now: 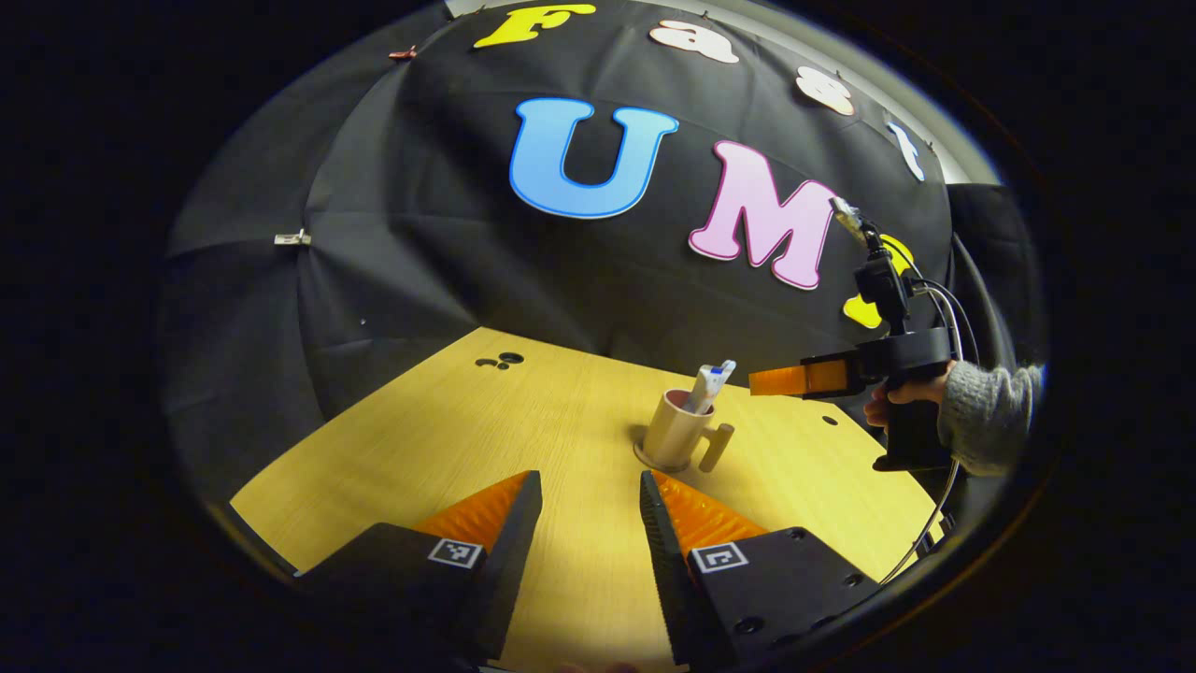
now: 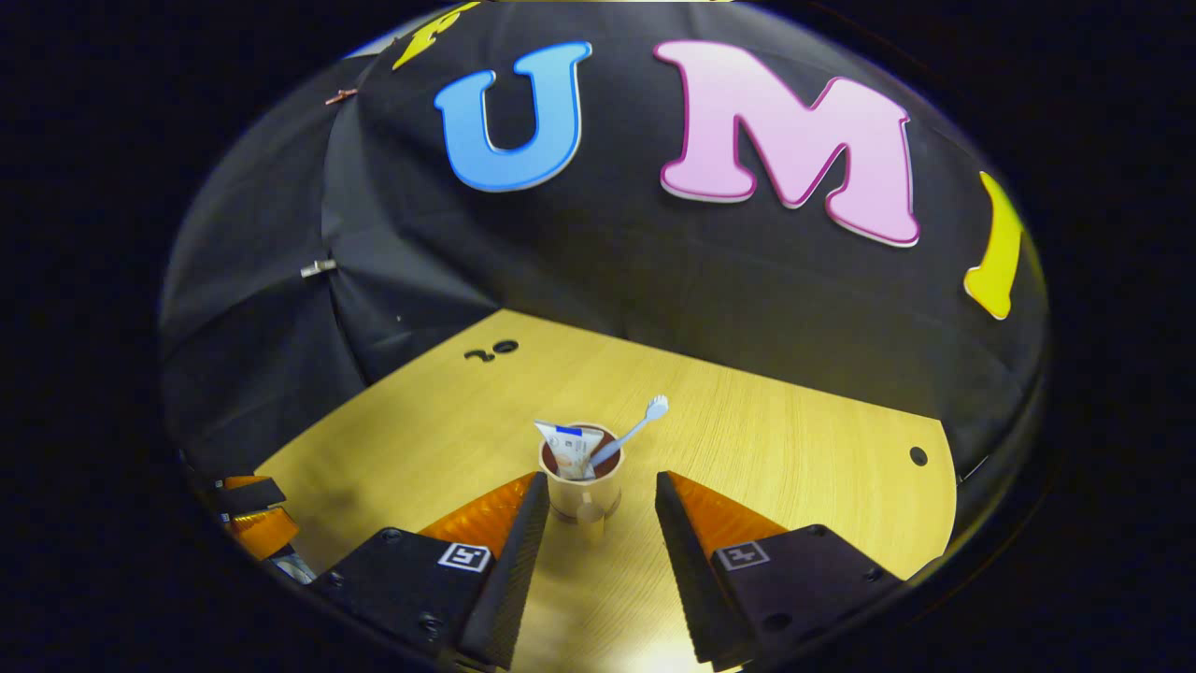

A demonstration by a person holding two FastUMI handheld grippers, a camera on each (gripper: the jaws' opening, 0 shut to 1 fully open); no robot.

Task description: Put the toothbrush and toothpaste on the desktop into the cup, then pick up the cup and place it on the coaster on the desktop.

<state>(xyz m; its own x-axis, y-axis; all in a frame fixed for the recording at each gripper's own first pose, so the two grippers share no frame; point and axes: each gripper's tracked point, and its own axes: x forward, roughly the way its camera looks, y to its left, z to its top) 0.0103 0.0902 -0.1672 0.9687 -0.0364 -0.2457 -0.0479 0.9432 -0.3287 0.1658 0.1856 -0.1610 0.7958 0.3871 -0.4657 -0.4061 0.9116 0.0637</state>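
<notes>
A beige cup stands upright on the wooden table, its handle pointing right. A thin round coaster rim shows under its base. The toothpaste tube sticks out of the top. In the right gripper view the cup holds the toothpaste and a pale toothbrush leaning right. My right gripper is open, with the cup just beyond its fingertips. My left gripper is open and empty, short of the cup. The right gripper hangs right of the cup.
A hand in a grey sleeve holds the right gripper, cables trailing behind it. The left gripper sits at the table's left edge. Small holes mark the far left of the table, another hole the right edge.
</notes>
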